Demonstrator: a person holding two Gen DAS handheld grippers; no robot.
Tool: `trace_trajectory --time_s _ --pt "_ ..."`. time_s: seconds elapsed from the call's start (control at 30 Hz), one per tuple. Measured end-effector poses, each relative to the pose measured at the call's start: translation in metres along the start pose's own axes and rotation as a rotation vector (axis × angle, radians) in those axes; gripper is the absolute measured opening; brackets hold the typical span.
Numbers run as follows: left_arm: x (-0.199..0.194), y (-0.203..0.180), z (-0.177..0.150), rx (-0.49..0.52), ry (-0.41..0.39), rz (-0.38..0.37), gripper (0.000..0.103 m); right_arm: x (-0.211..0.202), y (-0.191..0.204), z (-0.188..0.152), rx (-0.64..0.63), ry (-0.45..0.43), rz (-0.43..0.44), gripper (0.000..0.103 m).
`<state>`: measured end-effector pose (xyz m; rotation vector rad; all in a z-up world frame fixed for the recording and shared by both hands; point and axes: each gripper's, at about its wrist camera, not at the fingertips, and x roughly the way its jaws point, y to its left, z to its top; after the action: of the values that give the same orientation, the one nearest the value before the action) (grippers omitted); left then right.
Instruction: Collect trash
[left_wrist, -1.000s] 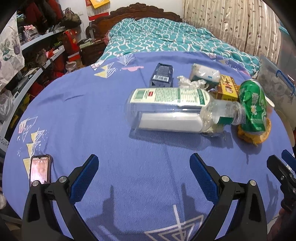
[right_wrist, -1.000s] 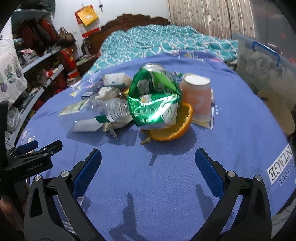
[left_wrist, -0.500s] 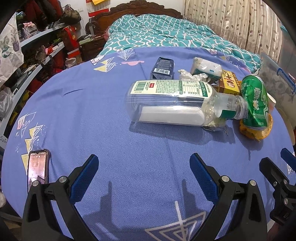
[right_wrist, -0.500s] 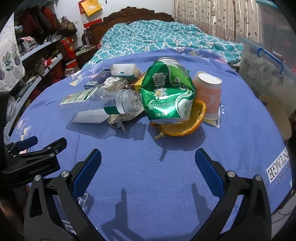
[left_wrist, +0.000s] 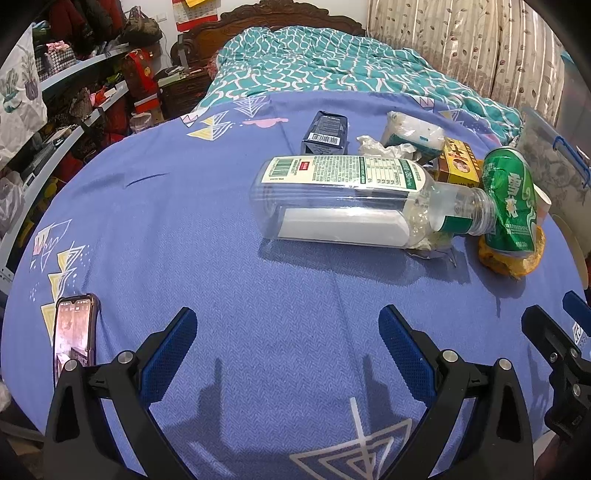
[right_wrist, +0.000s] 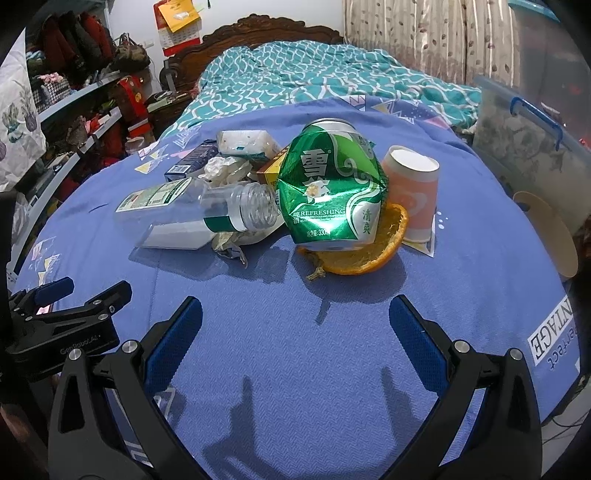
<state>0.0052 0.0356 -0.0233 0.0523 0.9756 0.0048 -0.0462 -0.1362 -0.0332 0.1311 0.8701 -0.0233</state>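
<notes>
A heap of trash lies on the blue tablecloth. A clear plastic bottle lies on its side, neck toward a crushed green can resting on an orange peel half. Behind them are a paper cup, a dark carton, crumpled tissue, a tissue pack and a yellow box. My left gripper is open, well short of the bottle. My right gripper is open in front of the can.
A phone lies near the left table edge. A clear storage bin with a blue handle stands to the right, a bed behind, and cluttered shelves on the left. A paper cone sits at the right edge.
Both grippers have drawn back and risen slightly, so the trash heap sits a little farther away. Both stay open and nothing on the table has moved.
</notes>
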Motion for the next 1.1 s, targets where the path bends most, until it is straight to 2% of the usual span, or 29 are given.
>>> trace_trajectory --time_s 0.47,0.83,1.1 --pt "0.001 0.001 -0.001 -0.002 0.001 -0.001 0.094 0.001 0.003 0.000 -0.012 0.005 -0.010 0.100" --pt "0.006 0.027 -0.009 -0.057 0.013 0.014 0.094 0.012 0.040 0.001 -0.106 0.037 0.032 0.100" --pt "0.007 0.041 -0.013 -0.084 0.023 0.011 0.094 0.019 0.055 0.000 -0.136 0.061 0.033 0.100"
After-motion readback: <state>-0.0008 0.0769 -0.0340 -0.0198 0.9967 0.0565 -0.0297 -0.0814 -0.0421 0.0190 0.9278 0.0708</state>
